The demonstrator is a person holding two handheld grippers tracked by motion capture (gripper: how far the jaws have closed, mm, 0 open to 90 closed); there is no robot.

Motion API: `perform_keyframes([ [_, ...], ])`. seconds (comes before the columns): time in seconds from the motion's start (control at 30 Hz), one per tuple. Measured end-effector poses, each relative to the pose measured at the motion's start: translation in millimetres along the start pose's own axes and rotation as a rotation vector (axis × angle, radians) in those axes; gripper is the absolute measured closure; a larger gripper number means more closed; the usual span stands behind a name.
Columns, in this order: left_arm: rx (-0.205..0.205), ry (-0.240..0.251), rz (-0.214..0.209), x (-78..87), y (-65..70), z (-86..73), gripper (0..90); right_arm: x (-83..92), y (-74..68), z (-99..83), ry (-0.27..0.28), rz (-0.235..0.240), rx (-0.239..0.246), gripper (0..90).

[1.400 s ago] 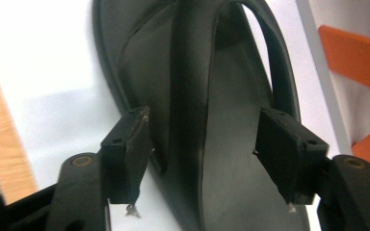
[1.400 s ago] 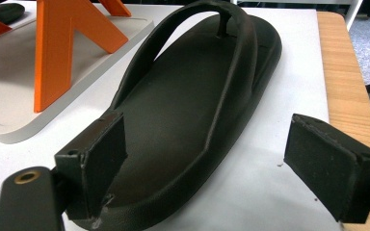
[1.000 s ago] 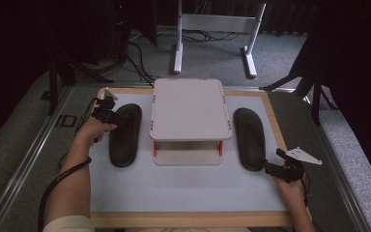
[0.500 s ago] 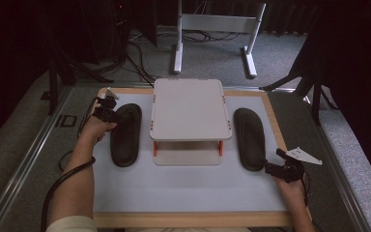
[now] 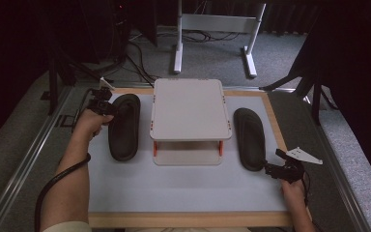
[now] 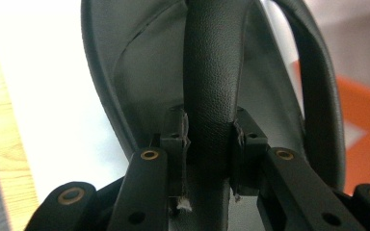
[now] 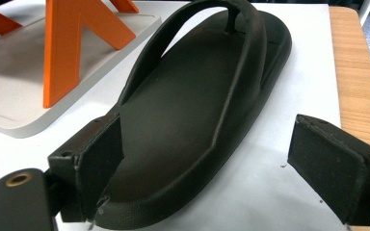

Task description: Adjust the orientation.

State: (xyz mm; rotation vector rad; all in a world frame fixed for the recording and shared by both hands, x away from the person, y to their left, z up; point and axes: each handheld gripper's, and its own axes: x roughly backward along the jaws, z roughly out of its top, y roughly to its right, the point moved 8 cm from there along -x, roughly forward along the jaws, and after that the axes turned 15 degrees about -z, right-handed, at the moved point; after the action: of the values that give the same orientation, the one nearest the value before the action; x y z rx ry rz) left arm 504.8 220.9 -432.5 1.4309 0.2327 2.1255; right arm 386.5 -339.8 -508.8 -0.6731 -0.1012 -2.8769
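At 9 o'clock, left tongs [image 6: 207,144] pinched left sandal's [image 5: 124,125] strap; its long axis ran 12–6. Shelf stand [image 5: 189,108] sat centre. Right tongs [image 7: 221,168] were spread, right sandal's [image 5: 250,138] heel between them, dead ahead.

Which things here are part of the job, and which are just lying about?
In play: left flip-flop, its strap clamped by the left gripper; right flip-flop, heel between the open right gripper; two-tier rack, probably.

Bystanders: white frame stand, floor cables.
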Motion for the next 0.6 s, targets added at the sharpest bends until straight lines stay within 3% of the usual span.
perform_keyframes([
  [0.07,0.006,0.019,-0.006,5.4,4.9,2.1,72.1,-0.2,-0.4,-0.3,-0.002,-0.002,0.008,11.5],
  [0.27,-0.031,0.011,0.017,27.3,21.9,8.2,72.2,-0.5,-0.9,-0.6,-0.005,-0.001,0.013,11.5],
  [0.5,-0.043,0.063,0.032,61.2,43.6,21.1,72.2,-0.3,-0.7,-0.6,-0.005,0.002,0.008,11.6],
  [0.6,-0.061,0.062,0.041,71.4,53.0,24.8,72.2,-0.3,-1.4,-0.6,-0.004,0.003,0.013,11.5],
])
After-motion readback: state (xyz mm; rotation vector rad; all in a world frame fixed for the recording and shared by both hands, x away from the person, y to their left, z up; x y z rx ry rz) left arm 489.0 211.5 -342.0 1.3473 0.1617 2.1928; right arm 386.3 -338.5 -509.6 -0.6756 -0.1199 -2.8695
